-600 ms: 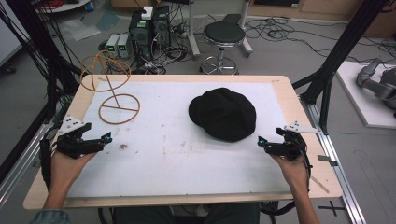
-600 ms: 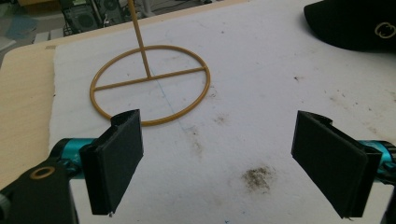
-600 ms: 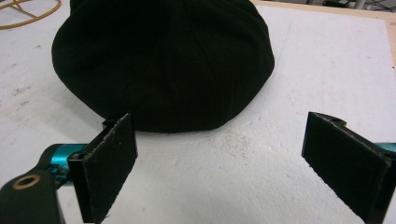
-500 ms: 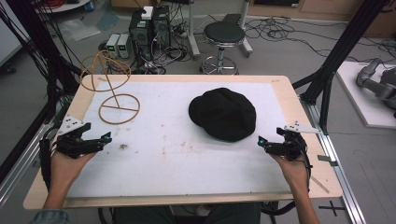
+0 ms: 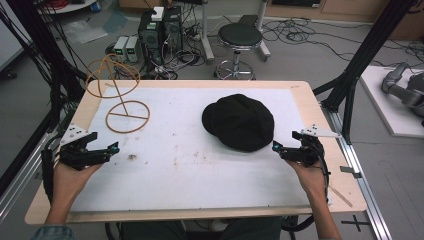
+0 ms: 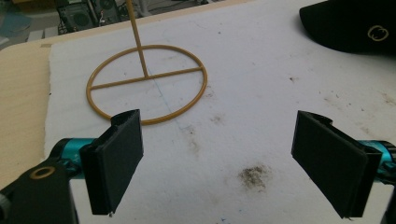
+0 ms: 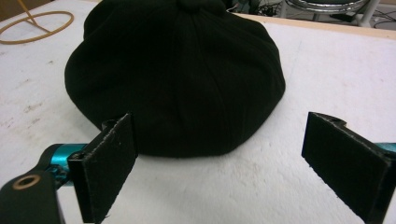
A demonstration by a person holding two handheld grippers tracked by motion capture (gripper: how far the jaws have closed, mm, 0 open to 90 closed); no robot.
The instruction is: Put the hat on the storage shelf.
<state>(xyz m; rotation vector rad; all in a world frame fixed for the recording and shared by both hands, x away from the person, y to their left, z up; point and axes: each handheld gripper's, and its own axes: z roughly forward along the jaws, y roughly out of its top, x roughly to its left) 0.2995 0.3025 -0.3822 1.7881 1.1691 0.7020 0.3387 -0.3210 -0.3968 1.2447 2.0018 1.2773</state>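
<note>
Because the black cap point(image 5: 239, 121) is sewn from soft ribbed fabric in panels that meet at a top button, it is judged light, limp and non-fragile; it will fold and sag when lifted from one point rather than keep its dome. It lies crown up on the right half of the counter point(image 5: 310, 95), with its near right edge just beside the right tool point(image 5: 274, 146). A pinch on that near rim, where the cloth doubles over, should give the firmest hold; the smooth crown offers little to bite on. A small ring-shaped emblem shows on the side of the cap seen in the left gripper view.

The right tool points at the cap, jaws wide apart and holding nothing; its flat black pads point(image 7: 109, 165) look faintly textured and should grip cloth well. The left tool point(image 5: 115, 147) rests at the near left, jaws likewise spread and holding nothing.

At the far left stands a tan wire stand point(image 5: 128, 116): a flat ring base with a crossbar, a thin upright stem and an upper loop. It appears stiff, light and easy to tip. A white, stained mat point(image 5: 180, 165) covers the wooden counter.
</note>
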